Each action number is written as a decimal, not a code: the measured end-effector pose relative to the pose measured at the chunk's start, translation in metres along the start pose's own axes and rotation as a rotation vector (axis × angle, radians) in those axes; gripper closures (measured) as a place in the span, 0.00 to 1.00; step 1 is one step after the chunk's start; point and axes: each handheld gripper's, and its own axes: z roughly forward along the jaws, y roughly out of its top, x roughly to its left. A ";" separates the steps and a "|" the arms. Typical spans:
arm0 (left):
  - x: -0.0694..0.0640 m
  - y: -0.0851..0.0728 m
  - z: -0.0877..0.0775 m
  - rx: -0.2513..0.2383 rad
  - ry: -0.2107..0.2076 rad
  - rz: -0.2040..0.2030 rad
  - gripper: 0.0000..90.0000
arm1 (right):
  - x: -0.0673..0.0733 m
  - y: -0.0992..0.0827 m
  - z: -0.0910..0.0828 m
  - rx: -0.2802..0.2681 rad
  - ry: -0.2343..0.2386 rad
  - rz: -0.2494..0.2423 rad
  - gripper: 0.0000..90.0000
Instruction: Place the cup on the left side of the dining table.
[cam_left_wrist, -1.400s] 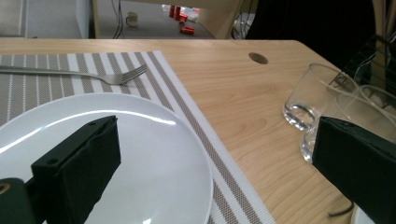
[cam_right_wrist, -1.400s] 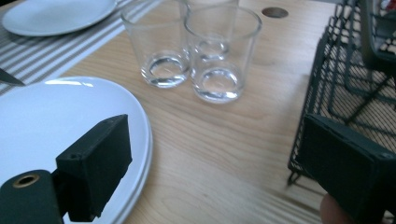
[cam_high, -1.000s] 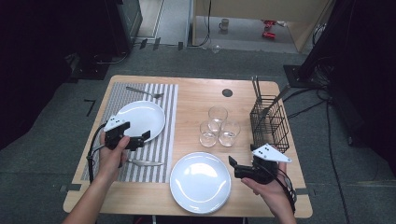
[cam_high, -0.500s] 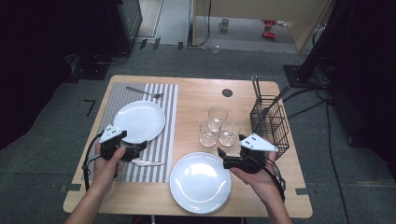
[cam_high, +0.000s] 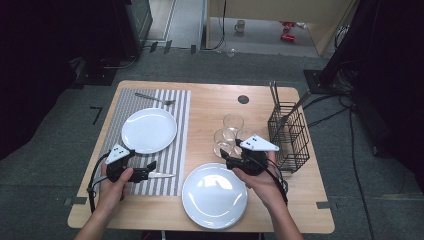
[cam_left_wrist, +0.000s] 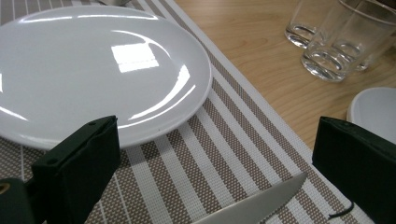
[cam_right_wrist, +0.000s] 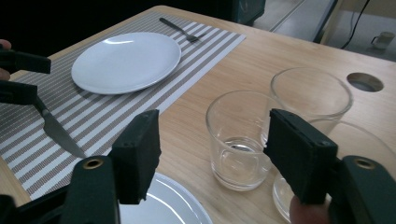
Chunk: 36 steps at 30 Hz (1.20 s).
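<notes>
Fingers of the left gripper (cam_high: 150, 166) stood wide apart above a knife (cam_left_wrist: 252, 203) lying on the striped placemat (cam_high: 172, 150); the right gripper (cam_right_wrist: 210, 140) gaped, empty, toward the nearest glass (cam_right_wrist: 240, 140).

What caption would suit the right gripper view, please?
Open right gripper lined up on the nearest glass, striped placemat and plate beyond.

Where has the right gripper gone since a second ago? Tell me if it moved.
Yes. The right gripper has moved left and away from the person, from beside the wire basket to the nearest glass.
</notes>
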 end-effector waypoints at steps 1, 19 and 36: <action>0.001 -0.002 0.000 0.004 -0.004 0.000 0.02 | 0.000 0.000 0.003 0.008 0.001 0.002 0.40; 0.003 -0.008 -0.002 0.001 0.005 0.005 0.02 | 0.004 -0.003 0.051 0.069 -0.004 0.000 0.52; 0.000 -0.014 0.004 0.024 -0.010 0.022 0.02 | 0.016 0.003 0.081 0.104 0.027 -0.028 0.56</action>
